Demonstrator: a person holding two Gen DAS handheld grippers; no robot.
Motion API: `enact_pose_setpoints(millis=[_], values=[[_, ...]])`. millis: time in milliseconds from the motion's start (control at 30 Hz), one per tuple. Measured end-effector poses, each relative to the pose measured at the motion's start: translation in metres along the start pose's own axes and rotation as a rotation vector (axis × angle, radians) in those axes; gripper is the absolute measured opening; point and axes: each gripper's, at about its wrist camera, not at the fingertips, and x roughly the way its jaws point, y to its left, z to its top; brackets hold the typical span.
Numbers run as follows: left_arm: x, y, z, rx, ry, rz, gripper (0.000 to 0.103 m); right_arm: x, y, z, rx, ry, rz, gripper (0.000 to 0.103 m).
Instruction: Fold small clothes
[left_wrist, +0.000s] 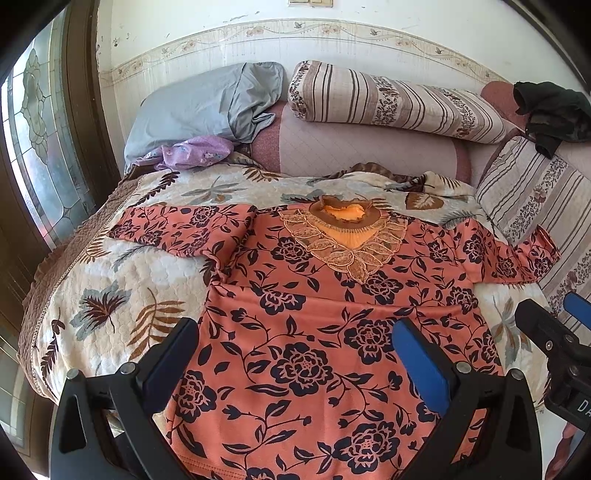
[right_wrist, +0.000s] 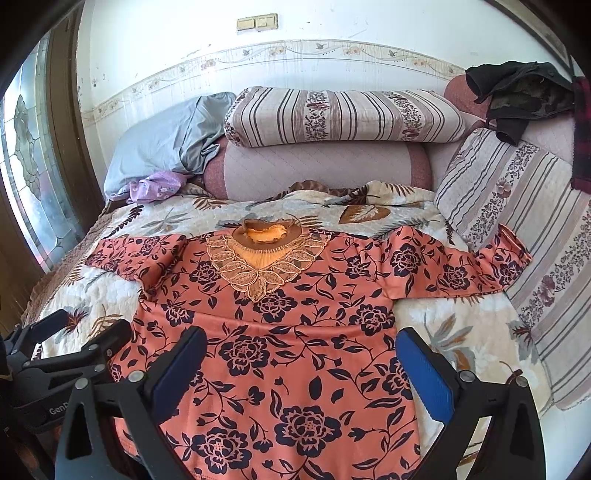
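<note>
Left wrist view: orange floral blouse (left_wrist: 314, 332) flat on bed beneath wide, empty jaws of both grippers; probably light, limp, slippery. Best pinched at hem corners.

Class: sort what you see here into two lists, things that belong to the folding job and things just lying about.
Part of the job:
orange floral top
left claw
right claw

Just lying about:
grey pillow
purple cloth
striped bolster
dark garment
leaf-print quilt

There was one orange flowered blouse (left_wrist: 314, 332) on one leaf-print bedspread (left_wrist: 122, 273). There were two striped cushions (left_wrist: 388, 101), one grey pillow (left_wrist: 192, 107), one purple cloth (left_wrist: 188, 151) and two grippers (left_wrist: 295, 354).
</note>
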Motion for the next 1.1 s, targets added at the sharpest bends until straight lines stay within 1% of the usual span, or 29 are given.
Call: enact_pose_setpoints(millis=[1100], values=[[0.0016,0.001,0.0037,0.0,-0.006,0.003,0.103,0.0039,0.0057,0.0029,-0.028,0.003,0.019,0.103]])
